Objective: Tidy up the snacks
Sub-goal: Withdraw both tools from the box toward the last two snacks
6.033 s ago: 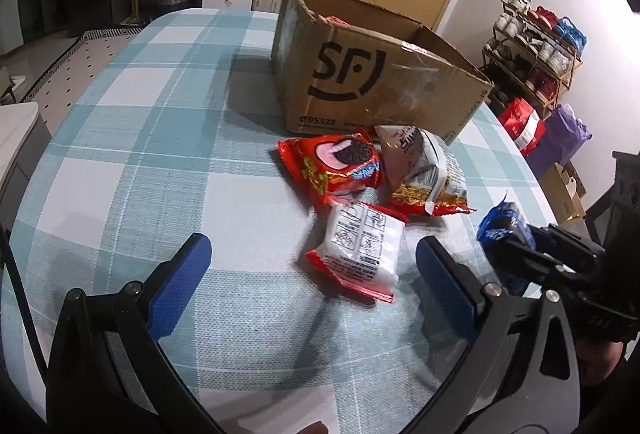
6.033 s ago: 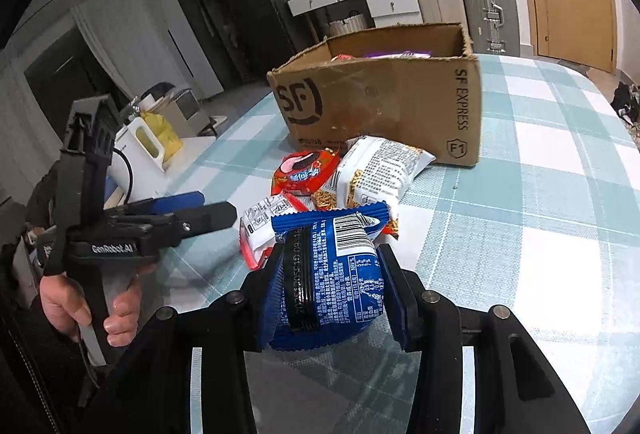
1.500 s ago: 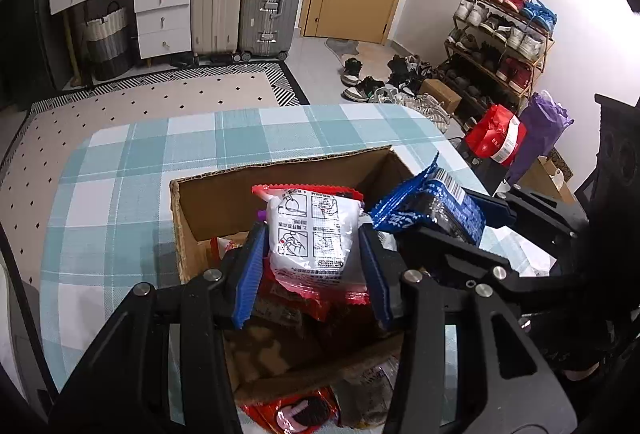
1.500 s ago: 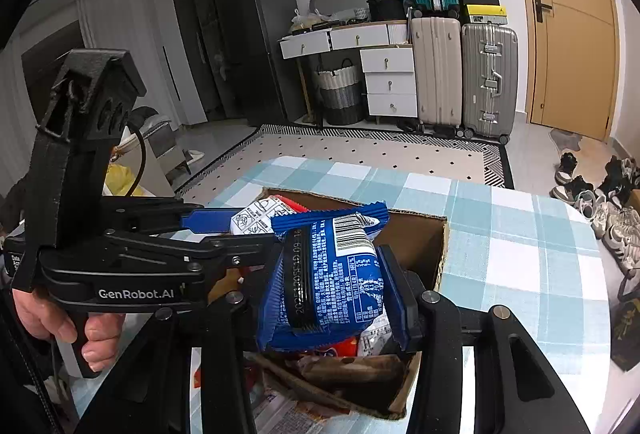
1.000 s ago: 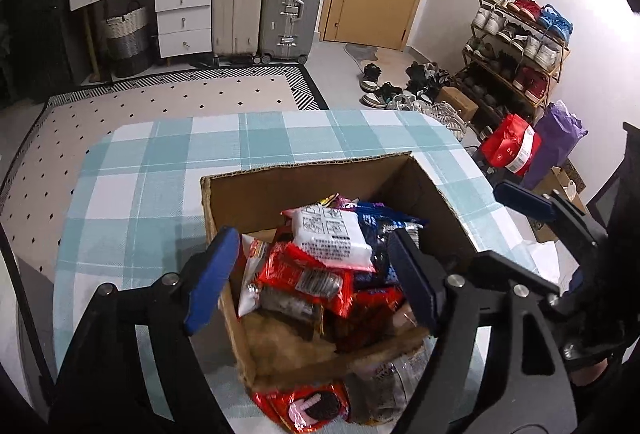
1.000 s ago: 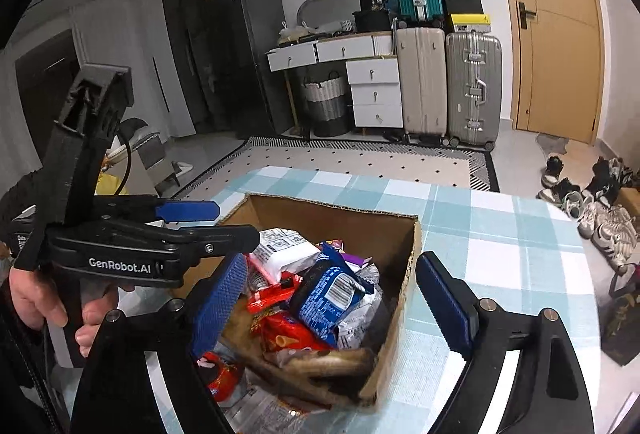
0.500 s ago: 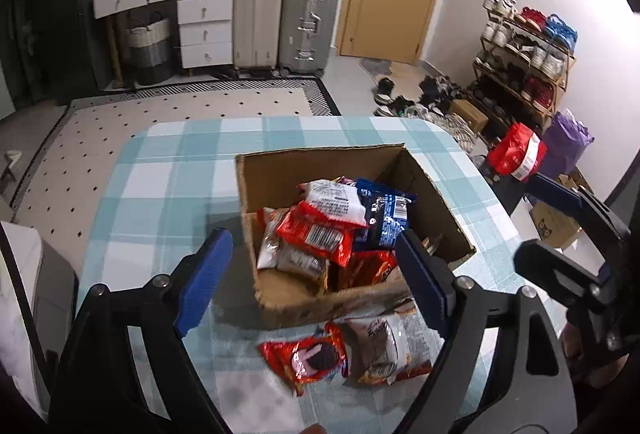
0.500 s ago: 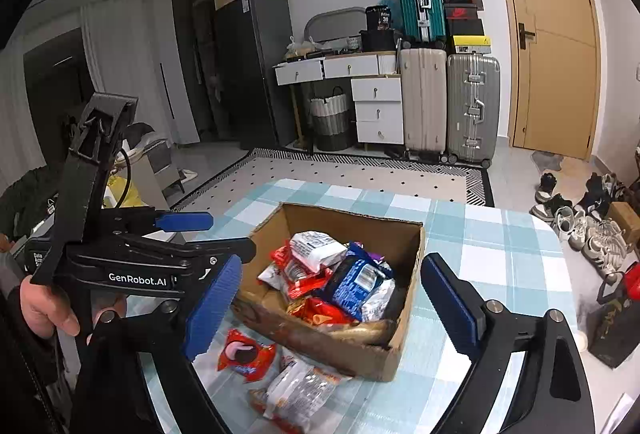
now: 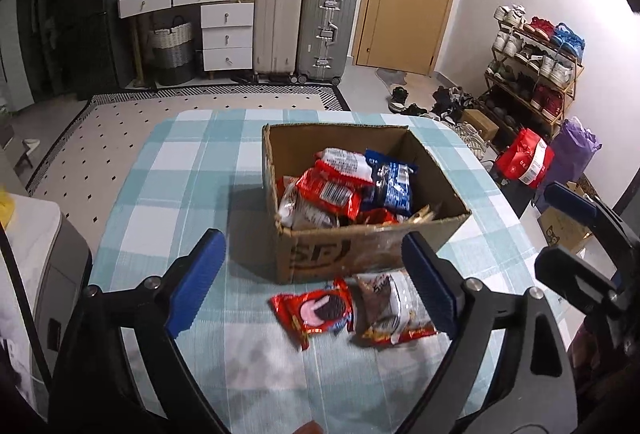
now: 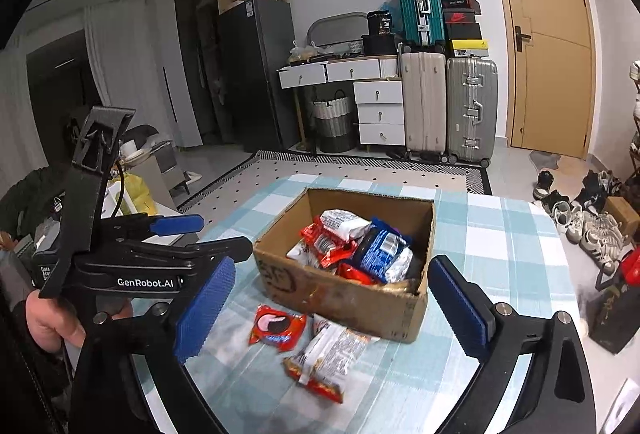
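Observation:
An open cardboard box (image 9: 372, 258) (image 10: 348, 298) stands on the checked table and holds several snack packs, with a white and red pack (image 9: 344, 159) (image 10: 344, 220) and a blue pack (image 9: 390, 183) (image 10: 380, 244) on top. A red cookie pack (image 9: 314, 312) (image 10: 277, 326) and a white noodle pack (image 9: 390, 308) (image 10: 330, 356) lie on the table in front of the box. My left gripper (image 9: 314, 282) (image 10: 176, 230) is open and empty, high above the table's near side. My right gripper (image 10: 328, 310) (image 9: 568, 230) is open and empty, also raised.
The table (image 9: 180, 193) has a teal checked cloth. Suitcases (image 9: 304, 29), white drawers and a door stand behind. A shoe rack (image 9: 536, 69) and bags are on the right. A grey appliance (image 9: 48, 274) sits at the left.
Both grippers opened over the box and dropped the white and red pack and the blue pack into it. Both have since pulled back and up, away from the box.

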`<control>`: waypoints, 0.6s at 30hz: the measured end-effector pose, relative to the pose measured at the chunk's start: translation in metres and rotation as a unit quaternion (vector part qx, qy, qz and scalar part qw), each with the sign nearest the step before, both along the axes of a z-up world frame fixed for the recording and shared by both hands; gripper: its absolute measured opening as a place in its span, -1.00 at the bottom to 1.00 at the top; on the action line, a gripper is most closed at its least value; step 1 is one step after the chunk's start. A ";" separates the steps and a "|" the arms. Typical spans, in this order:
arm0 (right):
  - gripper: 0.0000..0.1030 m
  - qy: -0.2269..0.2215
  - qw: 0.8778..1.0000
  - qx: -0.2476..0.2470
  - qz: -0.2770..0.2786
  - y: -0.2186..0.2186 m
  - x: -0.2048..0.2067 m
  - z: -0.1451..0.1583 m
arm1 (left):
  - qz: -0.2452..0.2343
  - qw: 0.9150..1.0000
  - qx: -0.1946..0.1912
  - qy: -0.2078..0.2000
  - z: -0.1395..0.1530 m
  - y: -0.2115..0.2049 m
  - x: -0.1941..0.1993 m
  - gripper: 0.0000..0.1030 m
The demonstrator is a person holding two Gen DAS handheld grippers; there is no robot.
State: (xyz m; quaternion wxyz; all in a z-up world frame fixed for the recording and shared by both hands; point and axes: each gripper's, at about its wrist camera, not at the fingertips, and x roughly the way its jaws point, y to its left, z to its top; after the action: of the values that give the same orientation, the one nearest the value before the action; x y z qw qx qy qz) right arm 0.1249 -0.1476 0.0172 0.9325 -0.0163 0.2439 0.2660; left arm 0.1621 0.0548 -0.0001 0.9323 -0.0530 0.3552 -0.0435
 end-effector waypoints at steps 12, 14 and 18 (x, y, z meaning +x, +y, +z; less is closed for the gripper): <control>0.95 0.013 1.000 0.014 -0.004 -0.002 -0.025 -0.026 | 0.024 1.000 -0.009 -0.006 -0.022 0.005 -0.040 0.97; 0.95 0.023 1.000 0.013 -0.007 -0.003 -0.026 -0.033 | 0.025 1.000 -0.016 -0.003 -0.029 0.008 -0.045 0.97; 0.95 0.037 0.999 0.018 -0.011 -0.003 -0.030 -0.048 | 0.030 1.000 -0.002 -0.005 -0.043 0.007 -0.050 0.97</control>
State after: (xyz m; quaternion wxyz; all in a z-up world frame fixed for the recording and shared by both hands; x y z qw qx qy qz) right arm 0.0950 -0.1506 -0.0308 0.9258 0.0130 0.2736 0.2606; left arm 0.1124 0.0622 -0.0427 0.9346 -0.0654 0.3492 -0.0169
